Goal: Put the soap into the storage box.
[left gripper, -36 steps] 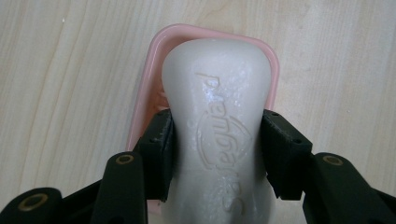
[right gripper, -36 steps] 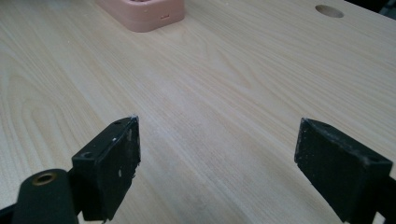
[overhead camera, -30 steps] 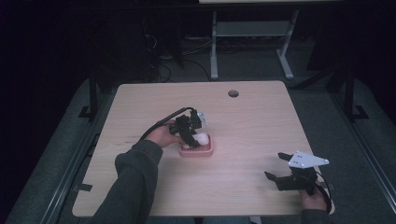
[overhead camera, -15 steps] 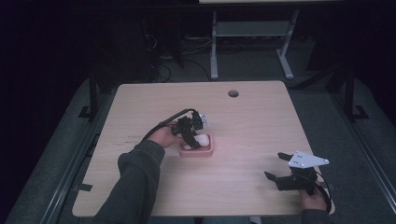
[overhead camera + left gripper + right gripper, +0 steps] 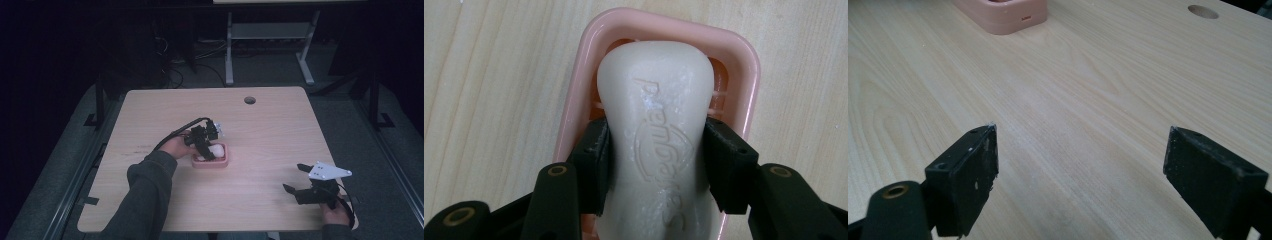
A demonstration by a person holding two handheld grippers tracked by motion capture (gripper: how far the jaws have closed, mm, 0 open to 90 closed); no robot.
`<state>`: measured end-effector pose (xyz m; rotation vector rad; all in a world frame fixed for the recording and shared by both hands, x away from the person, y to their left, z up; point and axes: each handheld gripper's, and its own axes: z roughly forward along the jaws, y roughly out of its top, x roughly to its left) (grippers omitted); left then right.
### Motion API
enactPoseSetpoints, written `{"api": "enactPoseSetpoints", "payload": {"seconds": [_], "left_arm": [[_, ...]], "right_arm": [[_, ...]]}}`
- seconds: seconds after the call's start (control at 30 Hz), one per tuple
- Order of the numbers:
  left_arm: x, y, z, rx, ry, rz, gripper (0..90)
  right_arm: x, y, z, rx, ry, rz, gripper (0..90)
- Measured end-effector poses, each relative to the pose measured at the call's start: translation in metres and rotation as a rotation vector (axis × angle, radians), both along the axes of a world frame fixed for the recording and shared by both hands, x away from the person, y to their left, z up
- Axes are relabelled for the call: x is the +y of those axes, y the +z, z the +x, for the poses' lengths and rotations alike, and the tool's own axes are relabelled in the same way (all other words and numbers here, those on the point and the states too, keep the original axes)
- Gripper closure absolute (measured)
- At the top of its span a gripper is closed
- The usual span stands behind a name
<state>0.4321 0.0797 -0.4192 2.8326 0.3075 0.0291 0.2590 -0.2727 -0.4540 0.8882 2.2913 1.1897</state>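
Note:
A white bar of soap [image 5: 656, 125] with raised lettering lies over a pink soap dish [image 5: 736, 55], and both black pads of my left gripper [image 5: 656, 165] press on its narrow waist. From above, that left gripper [image 5: 207, 147] stands over the pink dish [image 5: 222, 161] near the table's middle, with the white soap [image 5: 217, 150] between its jaws. My right gripper [image 5: 297, 180] rests low near the table's front right corner, jaws wide apart over bare wood. In the right gripper view its pads [image 5: 975, 170] frame nothing, and the pink dish [image 5: 1008, 15] sits far off at top left.
The light wooden table [image 5: 270, 130] has a round cable hole [image 5: 249, 100] near its far edge. A black cable trails from the left gripper across the wood. Behind the table stand a metal frame and dark floor.

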Motion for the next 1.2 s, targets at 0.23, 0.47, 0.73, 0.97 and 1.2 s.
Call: {"api": "enactPoseSetpoints", "payload": {"seconds": [0.23, 0.47, 0.73, 0.97, 1.2], "left_arm": [[0.000, -0.001, -0.001, -0.005, -0.002, 0.019, 48.9], [0.002, 0.004, -0.002, -0.015, 0.006, -0.003, 47.4], [0.006, 0.012, -0.005, -0.031, 0.011, -0.020, 44.5], [0.012, 0.017, -0.009, -0.046, 0.021, -0.035, 42.4], [0.020, 0.023, -0.015, -0.058, 0.033, -0.052, 42.3]], "right_arm": [[0.000, 0.000, 0.000, -0.001, 0.002, -0.002, 13.6], [0.001, 0.000, 0.000, 0.002, 0.003, -0.003, 13.6], [0.001, 0.000, 0.000, 0.000, 0.006, -0.008, 13.6], [0.001, 0.000, 0.000, 0.003, 0.005, -0.009, 13.6], [0.002, -0.001, 0.001, 0.008, 0.004, -0.008, 13.6]]}}
